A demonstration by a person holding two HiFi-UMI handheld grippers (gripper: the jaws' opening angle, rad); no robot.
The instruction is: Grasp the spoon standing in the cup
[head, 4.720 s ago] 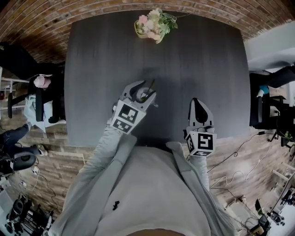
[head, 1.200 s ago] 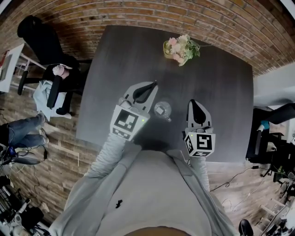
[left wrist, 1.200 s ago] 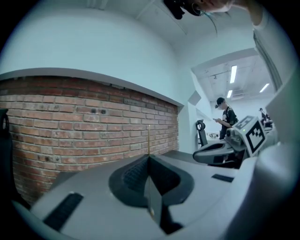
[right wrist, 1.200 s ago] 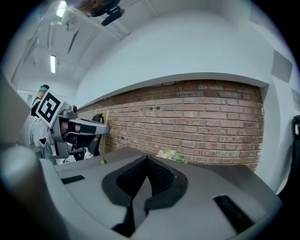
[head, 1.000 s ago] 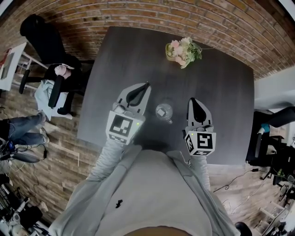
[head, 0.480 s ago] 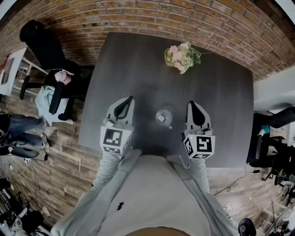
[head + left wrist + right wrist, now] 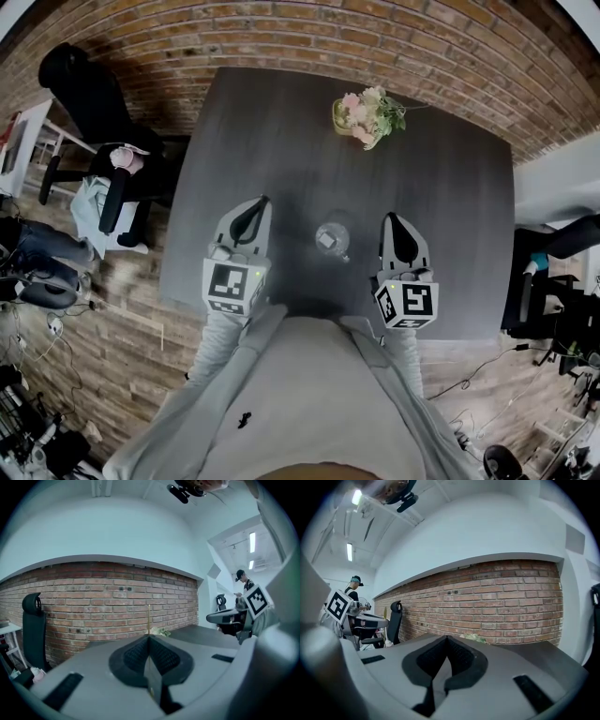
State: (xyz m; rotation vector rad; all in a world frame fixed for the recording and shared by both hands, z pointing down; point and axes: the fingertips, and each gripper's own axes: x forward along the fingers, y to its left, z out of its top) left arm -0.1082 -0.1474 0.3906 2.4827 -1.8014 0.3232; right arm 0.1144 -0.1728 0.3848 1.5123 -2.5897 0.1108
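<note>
A clear glass cup (image 7: 332,237) stands on the dark table (image 7: 281,122), between my two grippers. My left gripper (image 7: 263,201) is to the cup's left, apart from it, with its jaws shut. In the left gripper view a thin gold spoon handle (image 7: 149,617) sticks straight up from the closed tips of the left gripper (image 7: 149,637), and a flat strip of the spoon shows pinched lower between the pads. My right gripper (image 7: 389,217) rests to the cup's right, shut with nothing in it, and the right gripper view shows the right gripper (image 7: 447,638) with its pads together.
A small bunch of flowers (image 7: 366,114) sits at the table's far edge in front of a brick wall. A black office chair (image 7: 94,94) and another seat with clothes stand left of the table. More chairs and cables lie on the floor at the right.
My left gripper has drawn away from the cup, leftward and nearer to me, still shut on the spoon. The right gripper and the cup have stayed where they were.
</note>
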